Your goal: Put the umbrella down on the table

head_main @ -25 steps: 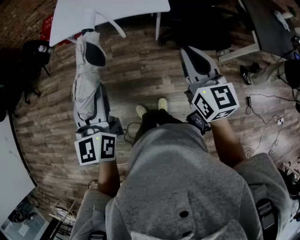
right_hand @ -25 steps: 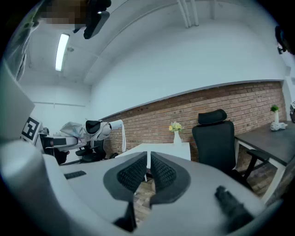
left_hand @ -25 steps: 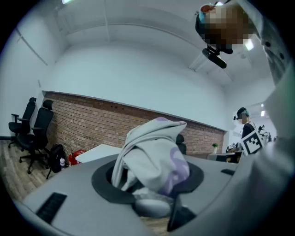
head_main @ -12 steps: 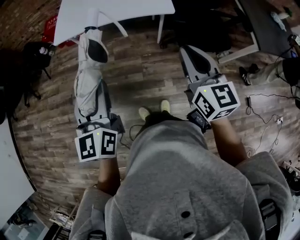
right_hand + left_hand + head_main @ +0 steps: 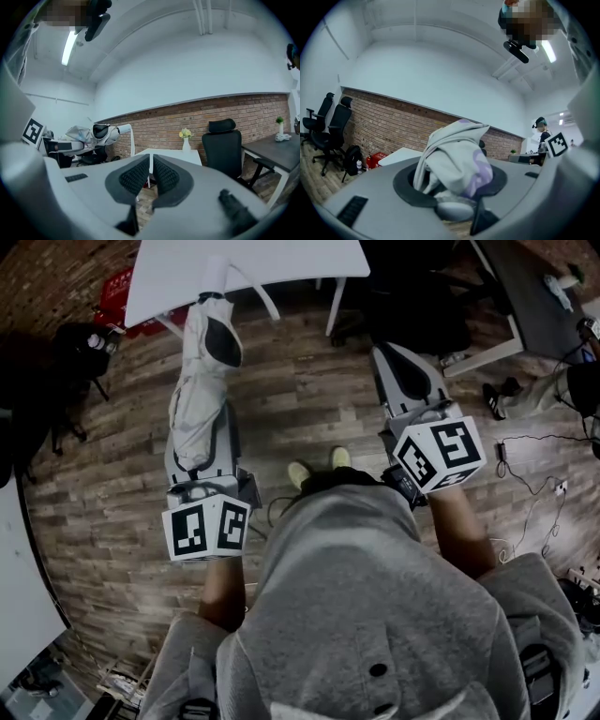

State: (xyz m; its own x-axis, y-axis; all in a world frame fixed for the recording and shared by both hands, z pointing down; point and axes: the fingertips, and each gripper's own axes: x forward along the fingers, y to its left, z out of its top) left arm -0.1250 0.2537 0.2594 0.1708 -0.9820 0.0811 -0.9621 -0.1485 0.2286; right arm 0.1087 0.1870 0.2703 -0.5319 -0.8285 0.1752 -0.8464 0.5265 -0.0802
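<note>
- Task item: a folded umbrella of pale grey-white fabric with lilac patches (image 5: 199,404). It is carried level above the brown wood-plank floor (image 5: 309,395), at eleven o'clock from the person.
- Left gripper (image 5: 216,345): jaws partly apart and clamped on the umbrella's bunched canopy. The left gripper view shows the cloth filling the gap and bulging over both pads.
- Right gripper (image 5: 151,176): ribbed black pads closed together with nothing between them. It is carried at one o'clock, well apart from the umbrella.
- Destination: a white flat-topped table (image 5: 272,261) at twelve o'clock. In the head view the umbrella's pale end overlaps the table's near edge. Whether it is over the top or short of it cannot be told. It is not yet laid down.
- Handling, judged: light. The shaft inside is stiff, and the loose cloth around it is soft and compressible. That cloth could slide over the shaft, so a hold on fabric alone is unreliable.
- Recommended hold, judged: mid-length, squeezing through the canopy onto the shaft, as now.
- Risk, judged: the bundle is roundish and may roll on the smooth top once released. Lay it flat and well inside the edge.
- Also noted: a small white vase of yellow flowers (image 5: 186,136) stands on a white table at twelve o'clock in the right gripper view.
</note>
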